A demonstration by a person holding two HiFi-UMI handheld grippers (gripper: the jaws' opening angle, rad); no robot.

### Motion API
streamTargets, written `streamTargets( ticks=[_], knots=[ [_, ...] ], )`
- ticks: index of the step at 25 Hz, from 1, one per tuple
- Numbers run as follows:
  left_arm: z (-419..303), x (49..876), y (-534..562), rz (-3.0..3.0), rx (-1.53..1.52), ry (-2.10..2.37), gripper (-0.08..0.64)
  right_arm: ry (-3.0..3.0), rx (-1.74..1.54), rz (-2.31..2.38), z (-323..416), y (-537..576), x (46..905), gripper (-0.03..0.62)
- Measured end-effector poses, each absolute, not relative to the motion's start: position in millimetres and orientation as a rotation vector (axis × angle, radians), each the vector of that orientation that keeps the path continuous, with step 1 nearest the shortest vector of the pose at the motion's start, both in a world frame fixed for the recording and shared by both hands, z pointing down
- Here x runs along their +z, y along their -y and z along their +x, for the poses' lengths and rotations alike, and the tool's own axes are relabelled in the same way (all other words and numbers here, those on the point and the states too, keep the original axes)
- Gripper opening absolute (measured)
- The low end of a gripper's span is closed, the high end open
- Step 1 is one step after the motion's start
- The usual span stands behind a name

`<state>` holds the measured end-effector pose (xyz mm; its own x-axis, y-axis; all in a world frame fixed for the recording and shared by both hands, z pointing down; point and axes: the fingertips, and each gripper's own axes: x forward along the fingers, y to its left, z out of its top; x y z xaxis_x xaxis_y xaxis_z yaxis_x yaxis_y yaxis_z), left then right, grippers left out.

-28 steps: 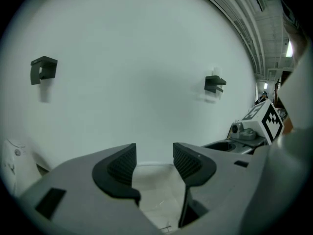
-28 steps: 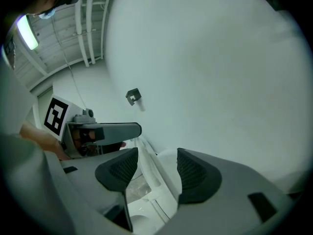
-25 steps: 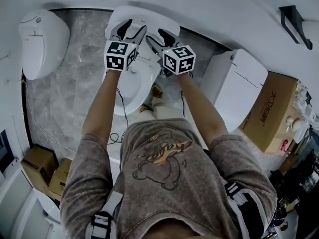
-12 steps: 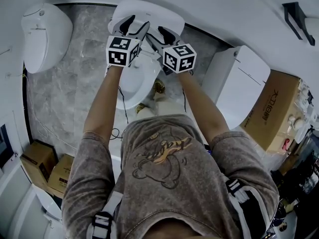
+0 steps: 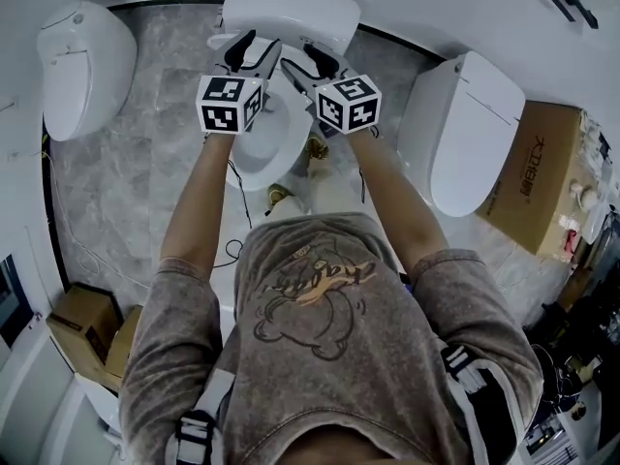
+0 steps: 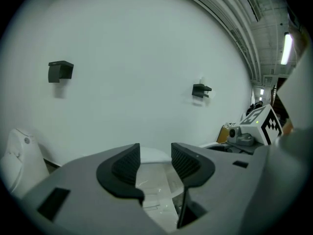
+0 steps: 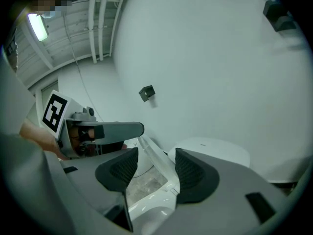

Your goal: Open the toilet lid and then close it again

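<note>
The white toilet point(image 5: 254, 141) stands against the wall at the top middle of the head view, its bowl uncovered and its lid point(image 5: 291, 13) tipped up toward the wall. Both grippers reach over the bowl side by side at the lid's front edge. My left gripper point(image 5: 254, 50) point(image 6: 155, 158) has its jaws closing, wide apart, with white lid surface seen between them and no pad pressing. My right gripper point(image 5: 308, 60) point(image 7: 155, 163) is open, and the lid's thin edge point(image 7: 152, 156) runs between its pads without either one pressing it.
Another toilet point(image 5: 82, 66) stands at the left and a closed one point(image 5: 475, 143) at the right. A cardboard box point(image 5: 538, 177) sits at the far right, more boxes point(image 5: 82, 323) at the lower left. A cable point(image 5: 232, 245) lies on the marble floor. Brackets point(image 6: 60, 71) hang on the wall.
Both grippers have moved together toward the wall. The lid has tipped further up and back, and more of the bowl shows below the grippers.
</note>
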<state>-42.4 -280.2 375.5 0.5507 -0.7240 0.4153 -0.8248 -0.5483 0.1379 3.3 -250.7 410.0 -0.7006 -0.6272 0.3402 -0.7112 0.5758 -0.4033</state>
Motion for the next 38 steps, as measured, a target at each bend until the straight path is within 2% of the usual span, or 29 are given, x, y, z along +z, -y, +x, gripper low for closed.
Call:
streamTargets(
  ticks=[10,20,28,31,38],
  knots=[
    [-75.9,389.8,186.0,2.458,0.491,1.266,0.179,2.614,0.844,1.182,-22.5,163.6,420.8,0.245],
    [-110.1,434.6,101.1,2.337,0.568,1.336,0.155,2.570,0.992,0.993,-48.8,83.0,465.1,0.244],
    [-147.0,525.4,15.7,2.133,0.671,1.345,0.155,2.457,1.034,0.783,-81.7,0.1,543.5,0.236],
    [-157.3,562.7,-15.8,2.074,0.711,1.331,0.155,2.402,1.056,0.776,-86.5,-26.0,578.5,0.181],
    [-178.6,639.0,-51.5,2.027,0.746,1.326,0.155,2.359,1.002,0.754,-105.1,-57.9,648.2,0.161]
  ],
)
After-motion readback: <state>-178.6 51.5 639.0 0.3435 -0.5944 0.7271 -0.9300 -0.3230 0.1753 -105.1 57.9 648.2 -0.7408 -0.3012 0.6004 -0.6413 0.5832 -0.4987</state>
